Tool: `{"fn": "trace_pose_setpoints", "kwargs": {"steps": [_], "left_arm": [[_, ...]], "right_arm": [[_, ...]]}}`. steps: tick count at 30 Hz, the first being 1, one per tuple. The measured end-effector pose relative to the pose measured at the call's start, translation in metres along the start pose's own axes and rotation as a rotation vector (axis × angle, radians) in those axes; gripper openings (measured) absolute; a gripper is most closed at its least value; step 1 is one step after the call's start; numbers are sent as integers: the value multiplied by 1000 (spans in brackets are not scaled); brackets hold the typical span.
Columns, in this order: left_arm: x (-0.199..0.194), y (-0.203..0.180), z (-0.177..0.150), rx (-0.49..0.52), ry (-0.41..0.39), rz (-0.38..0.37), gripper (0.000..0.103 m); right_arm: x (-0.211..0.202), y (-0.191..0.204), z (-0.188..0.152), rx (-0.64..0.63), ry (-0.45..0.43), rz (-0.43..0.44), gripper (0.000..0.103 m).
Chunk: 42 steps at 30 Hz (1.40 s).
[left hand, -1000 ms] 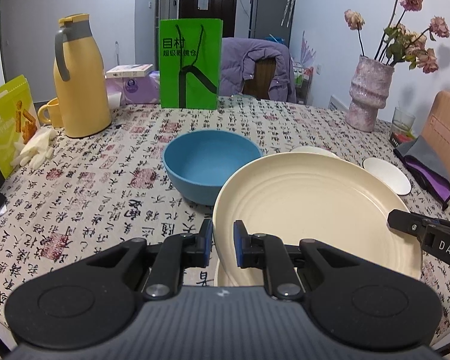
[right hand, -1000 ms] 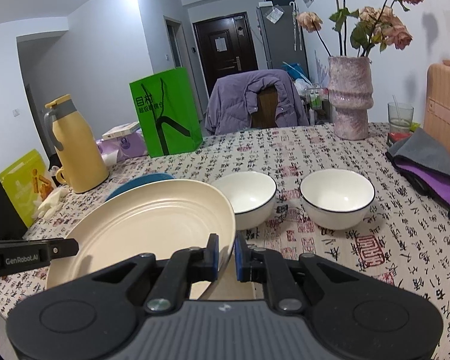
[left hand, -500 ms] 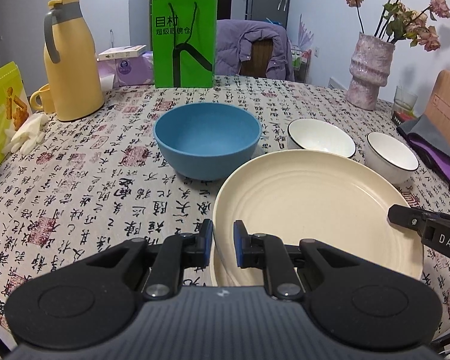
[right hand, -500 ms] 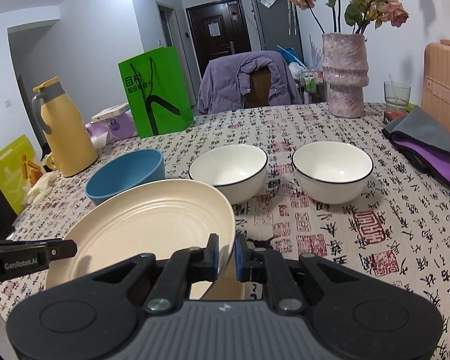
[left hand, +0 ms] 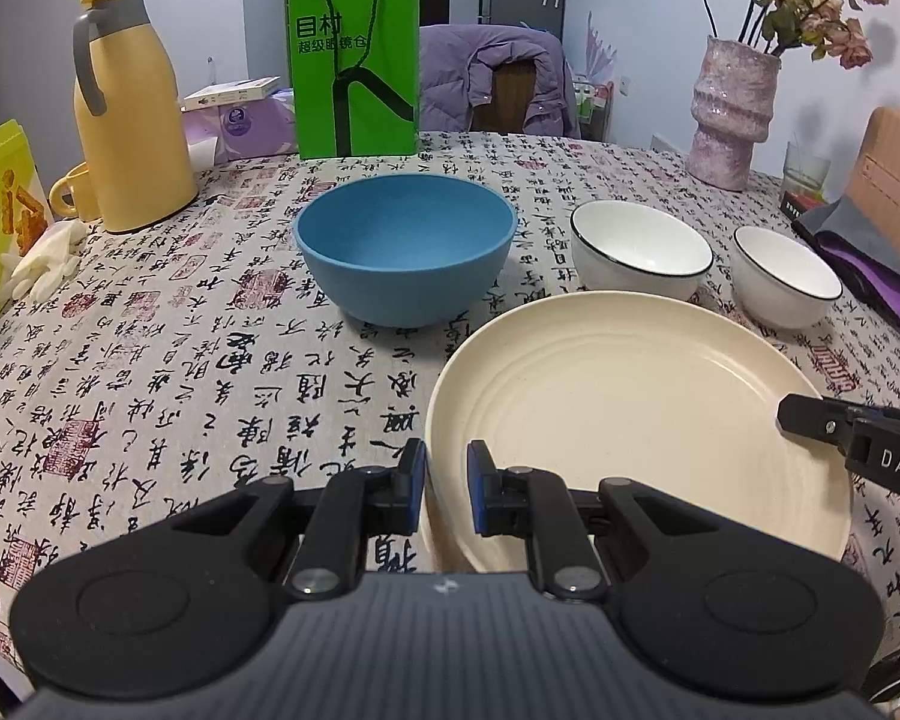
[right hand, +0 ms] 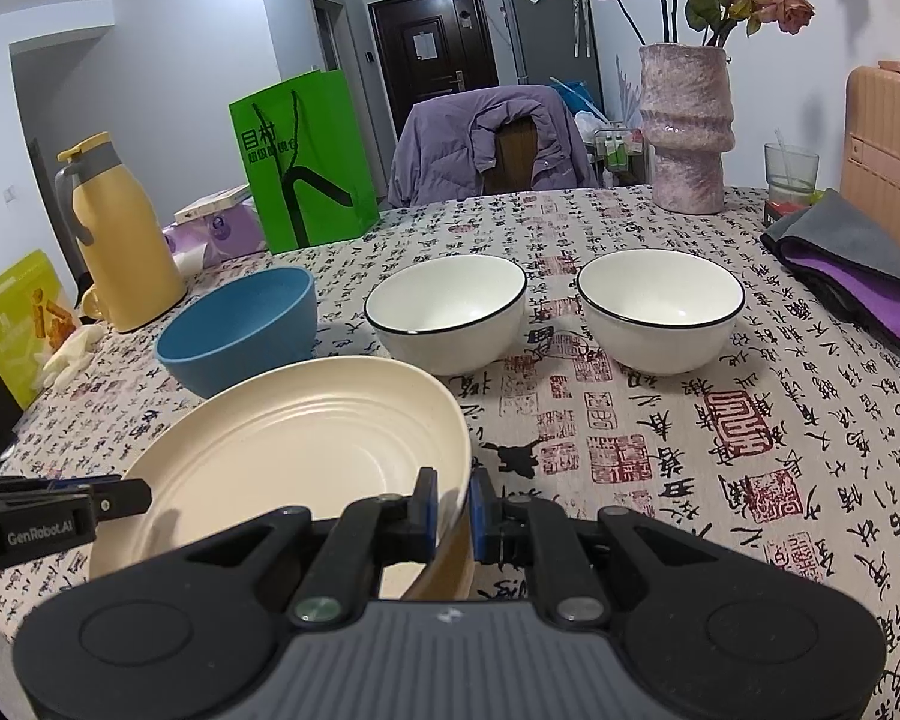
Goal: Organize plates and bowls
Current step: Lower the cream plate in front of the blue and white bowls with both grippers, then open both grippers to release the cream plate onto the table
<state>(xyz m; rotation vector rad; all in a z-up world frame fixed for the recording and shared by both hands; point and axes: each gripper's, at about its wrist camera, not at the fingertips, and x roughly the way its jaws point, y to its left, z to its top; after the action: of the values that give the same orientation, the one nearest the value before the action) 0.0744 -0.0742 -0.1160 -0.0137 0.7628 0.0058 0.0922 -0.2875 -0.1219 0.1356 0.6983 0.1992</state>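
Observation:
A cream plate (left hand: 630,420) (right hand: 306,444) is held low over the patterned tablecloth, near the table's front edge. My left gripper (left hand: 447,480) is shut on its left rim. My right gripper (right hand: 450,501) is shut on its right rim and also shows at the right of the left wrist view (left hand: 858,438). Behind the plate stand a blue bowl (left hand: 405,252) (right hand: 240,330) and two white bowls with dark rims (left hand: 642,252) (left hand: 786,276), also in the right wrist view (right hand: 447,312) (right hand: 660,309).
A yellow jug (left hand: 129,108), a yellow mug (left hand: 69,198) and a green snack box (left hand: 0,210) stand at the left. A green bag (left hand: 354,63) is at the back. A pink vase (left hand: 732,114), a glass (right hand: 789,165) and a grey-purple cloth (right hand: 852,264) are at the right.
Both grippers have lowered the plate towards the table and levelled it. The bowls behind it have come into full view.

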Motion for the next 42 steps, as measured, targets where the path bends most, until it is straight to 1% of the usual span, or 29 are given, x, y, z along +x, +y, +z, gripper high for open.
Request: {"fn": "trace_pose_setpoints", "kwargs": {"steps": [7, 19, 31, 42], "left_arm": [[6, 0, -8, 8, 17, -3, 15], [4, -2, -15, 34, 11, 8, 15], [3, -7, -20, 71, -1, 27, 16], [6, -12, -25, 101, -31, 58, 16]], "right_arm": [[5, 1, -7, -17, 11, -17, 11], [7, 5, -14, -42, 16, -38, 11], [8, 11, -18, -91, 3, -68, 12], [9, 17, -21, -132, -13, -98, 12]]}}
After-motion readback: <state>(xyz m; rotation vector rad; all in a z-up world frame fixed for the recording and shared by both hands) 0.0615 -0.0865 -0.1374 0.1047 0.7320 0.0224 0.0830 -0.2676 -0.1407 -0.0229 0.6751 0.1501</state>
